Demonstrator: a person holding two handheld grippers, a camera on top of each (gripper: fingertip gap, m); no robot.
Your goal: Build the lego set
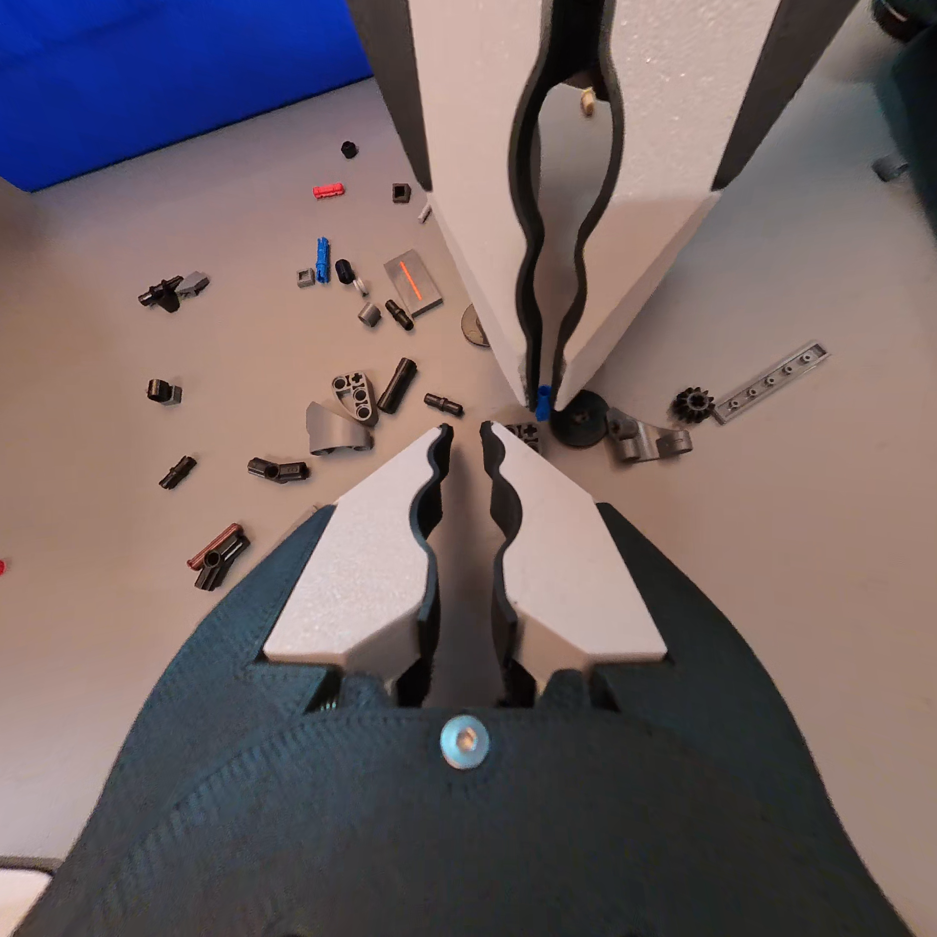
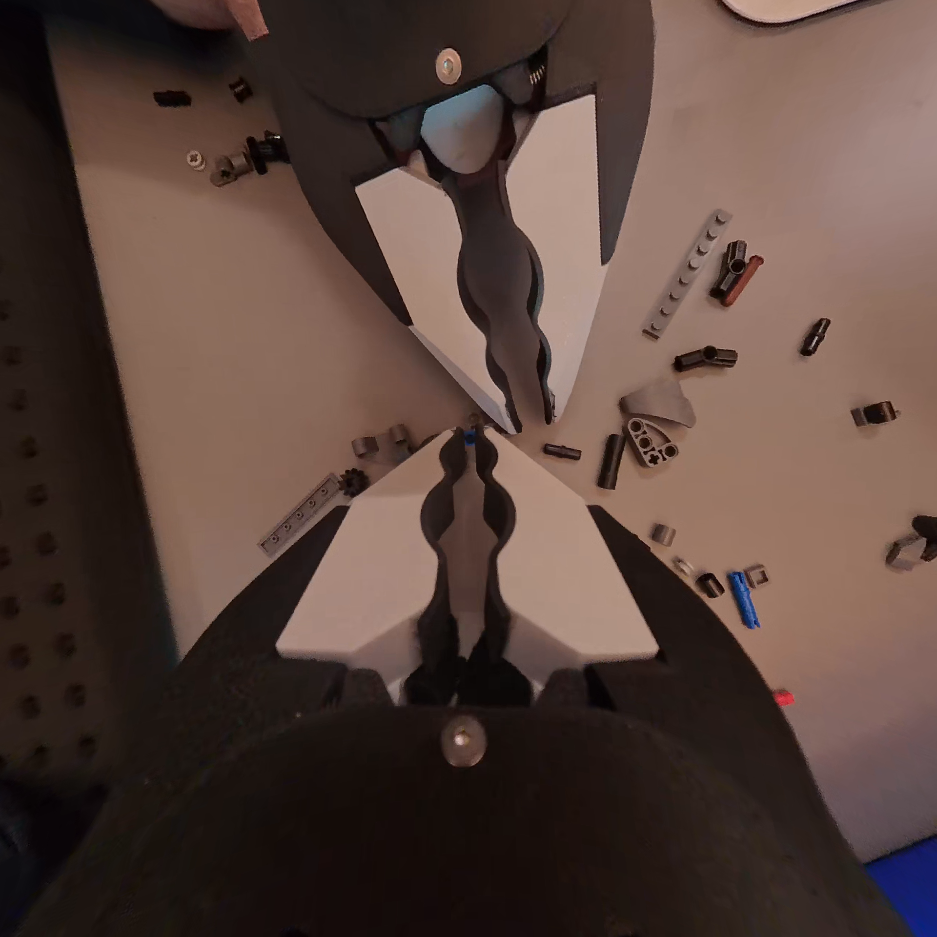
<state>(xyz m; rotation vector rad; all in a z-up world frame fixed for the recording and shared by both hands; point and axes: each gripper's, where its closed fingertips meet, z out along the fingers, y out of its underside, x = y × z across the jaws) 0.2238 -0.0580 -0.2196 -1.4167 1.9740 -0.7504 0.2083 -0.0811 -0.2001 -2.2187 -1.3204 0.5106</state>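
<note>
A: How much room is there around the claws?

B: Little. The left gripper (image 1: 465, 431) and right gripper (image 1: 542, 405) meet tip to tip over the table (image 1: 760, 557). The wheel (image 1: 579, 419) and grey connector (image 1: 646, 438) sit just beside the right tips. Bare table lies to the right, out past the plate (image 1: 770, 381).

A: And the claws themselves?

B: The left one is slightly parted, a narrow gap between its jaws, nothing in it. The right one is closed on a blue pin (image 1: 543, 402), pinched at the very tips and pointing down at the table.

A: The surface?

B: A pale, flat tabletop, with something blue (image 1: 152, 76) at its far left edge and a dark studded panel (image 2: 30, 507) along another side in the right wrist view.

A: What else lies about?

B: Loose parts, mostly left of the grippers: a grey liftarm (image 1: 357, 395), a black tube (image 1: 397, 385), a curved panel (image 1: 334, 431), a black pin (image 1: 443, 404), a tile (image 1: 411, 281), a second blue pin (image 1: 322, 259), a red pin (image 1: 328, 190). A gear (image 1: 693, 404) touches the plate's end. A second liftarm (image 1: 527, 434) lies partly hidden under the left gripper's tip.
</note>
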